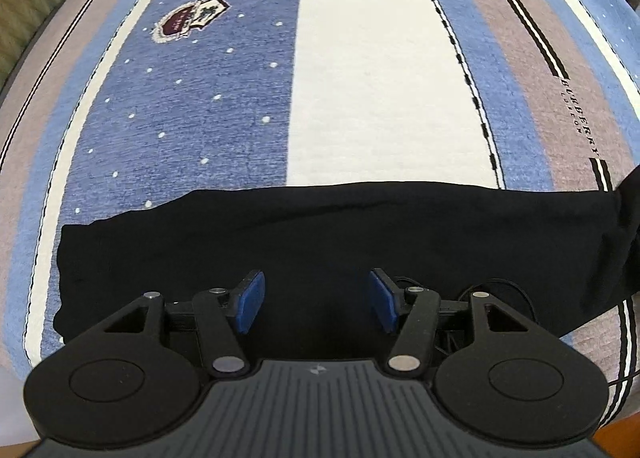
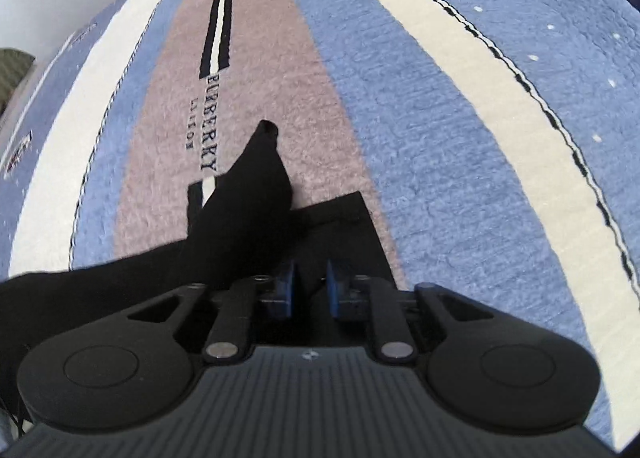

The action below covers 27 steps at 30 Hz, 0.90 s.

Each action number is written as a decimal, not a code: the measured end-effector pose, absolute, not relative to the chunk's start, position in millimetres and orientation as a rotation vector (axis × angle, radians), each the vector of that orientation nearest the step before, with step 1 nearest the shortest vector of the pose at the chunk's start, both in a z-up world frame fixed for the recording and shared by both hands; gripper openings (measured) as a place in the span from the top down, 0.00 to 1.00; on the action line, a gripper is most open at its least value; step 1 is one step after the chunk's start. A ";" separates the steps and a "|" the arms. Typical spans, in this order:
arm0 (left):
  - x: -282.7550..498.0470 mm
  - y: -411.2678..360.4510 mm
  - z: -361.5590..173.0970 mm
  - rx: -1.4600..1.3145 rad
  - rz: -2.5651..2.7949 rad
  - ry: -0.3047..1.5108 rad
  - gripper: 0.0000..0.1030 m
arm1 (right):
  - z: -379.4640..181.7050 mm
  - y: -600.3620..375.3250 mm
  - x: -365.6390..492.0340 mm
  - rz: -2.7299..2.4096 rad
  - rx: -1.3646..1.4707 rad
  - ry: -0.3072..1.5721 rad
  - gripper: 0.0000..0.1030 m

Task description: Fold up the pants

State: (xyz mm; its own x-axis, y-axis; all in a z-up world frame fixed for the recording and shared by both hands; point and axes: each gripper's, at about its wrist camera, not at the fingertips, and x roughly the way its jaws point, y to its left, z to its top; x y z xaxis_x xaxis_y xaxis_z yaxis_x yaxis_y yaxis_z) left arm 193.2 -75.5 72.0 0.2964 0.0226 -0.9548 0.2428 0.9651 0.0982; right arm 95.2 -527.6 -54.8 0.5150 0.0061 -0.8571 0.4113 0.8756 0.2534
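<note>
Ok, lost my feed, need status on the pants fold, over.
Left hand-held gripper open above black pants. Right hand-held gripper nearly shut at pants end, grip unclear. Pants lie on striped blanket. Nothing in the way.

Left hand-held gripper [image 1: 316,300] points steeply down, blue pads well apart. Right hand-held gripper [image 2: 311,288] tilts down, its pads drawn close with a narrow gap.

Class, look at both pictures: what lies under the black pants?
The black pants lie on a striped blue, cream and mauve blanket. Its stripes run under the cloth; what lies beneath is covered.
</note>
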 end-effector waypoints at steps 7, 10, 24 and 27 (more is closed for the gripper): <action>194.6 -85.3 70.5 0.251 -0.158 1.270 0.45 | -42.4 -531.8 63.9 -0.324 0.441 1.021 0.89; 194.5 -87.3 69.6 0.255 -0.156 1.272 0.45 | -39.1 -533.9 45.1 -0.358 0.438 1.033 0.89; 194.1 -72.0 70.6 0.215 -0.103 1.296 0.35 | -27.7 -528.3 22.4 -0.433 0.427 1.060 0.45; 189.9 -70.2 72.4 0.210 -0.105 1.301 0.35 | -21.4 -530.9 20.7 -0.438 0.420 0.989 0.25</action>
